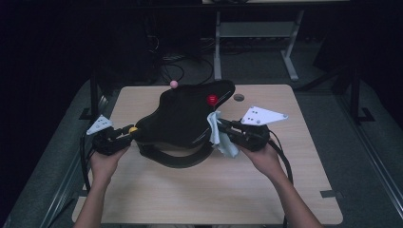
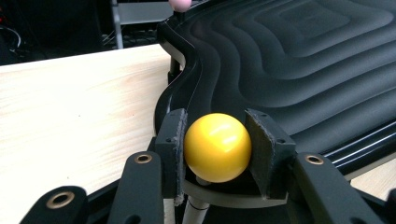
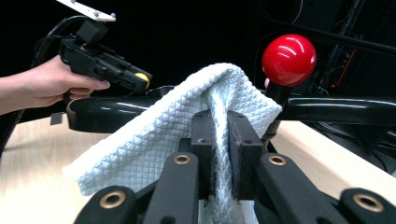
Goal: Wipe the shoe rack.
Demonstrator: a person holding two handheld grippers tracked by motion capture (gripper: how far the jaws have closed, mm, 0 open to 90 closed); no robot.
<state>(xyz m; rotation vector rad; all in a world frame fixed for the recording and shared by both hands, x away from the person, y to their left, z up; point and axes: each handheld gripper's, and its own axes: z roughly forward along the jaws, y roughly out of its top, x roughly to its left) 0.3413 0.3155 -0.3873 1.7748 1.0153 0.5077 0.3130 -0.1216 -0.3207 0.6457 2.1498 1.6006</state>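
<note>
At the centre of the high view, a black, wavy-edged board with a ridged contour surface [image 1: 183, 116] rests on the light wooden table [image 1: 214, 190], raised on a curved black base [image 1: 173, 159] that shows below its near edge. Three ball knobs stand at its rim: a glossy yellow ball knob [image 1: 133, 129] at the left edge, a glossy red ball knob [image 1: 212, 99] right of centre, and a small pink ball knob [image 1: 174, 84] at the upper edge. The left gripper [image 1: 124, 134], held in the person's left hand [image 1: 105, 161] at the left of the frame, is clamped on the yellow ball knob [image 2: 217, 147]; in the left gripper view the two padded jaws press against both sides of the ball at lower centre, with the ridged board [image 2: 299, 60] stretching to the upper right and the pink ball knob [image 2: 180, 3] at the top edge. The right gripper [image 1: 219, 124], held in the right hand [image 1: 265, 159], is clamped on a folded white waffle-weave cloth [image 1: 222, 137] at the board's right edge. In the right gripper view the jaws pinch a fold of the cloth [image 3: 154, 140] at lower centre; the red ball knob [image 3: 288, 59] stands just beyond it at the upper right, and the left gripper [image 3: 140, 80] shows at the upper left
</note>
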